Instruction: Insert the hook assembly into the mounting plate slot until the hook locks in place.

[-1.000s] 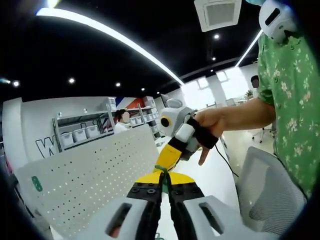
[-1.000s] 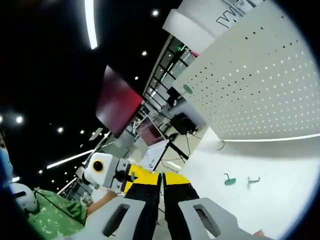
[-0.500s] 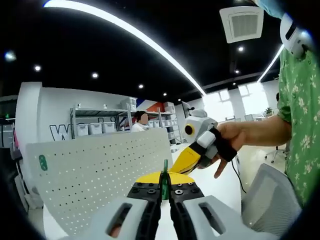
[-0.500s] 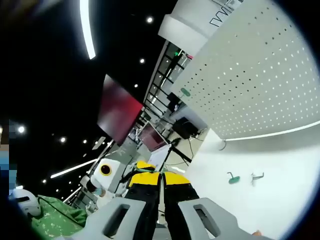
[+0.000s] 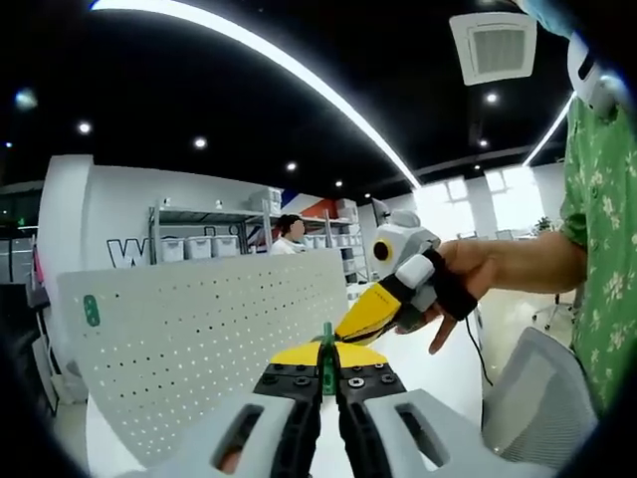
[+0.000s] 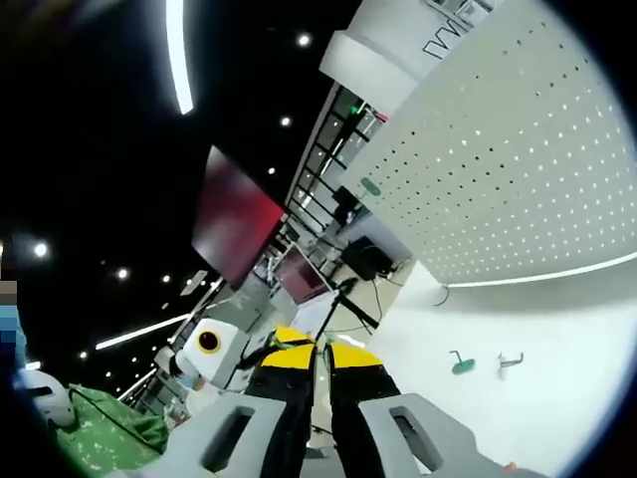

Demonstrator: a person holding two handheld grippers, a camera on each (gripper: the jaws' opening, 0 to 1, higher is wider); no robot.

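My left gripper (image 5: 327, 370) is shut on a slim green hook (image 5: 326, 339) that stands up from between its jaws. The white perforated mounting plate (image 5: 199, 334) stands upright to the left of it. A hand holds my right gripper (image 5: 346, 332) in from the right, its yellow jaws closed to a point beside the hook's top; whether they touch it I cannot tell. In the right gripper view my right gripper (image 6: 320, 351) is shut, the mounting plate (image 6: 518, 189) fills the upper right, and a second green hook (image 6: 461, 364) and a metal hook (image 6: 508, 359) lie on the white table (image 6: 557, 398).
A person in a green floral shirt (image 5: 597, 249) stands at the right, beside a grey chair (image 5: 542, 398). Shelves with bins (image 5: 199, 244) and another person (image 5: 292, 230) are behind the plate. Monitors and cables (image 6: 304, 274) sit past the table's far end.
The left view has tilted, so the plate now stands more upright. The green hook rises higher out of the left jaws. The right gripper has stayed beside its tip.
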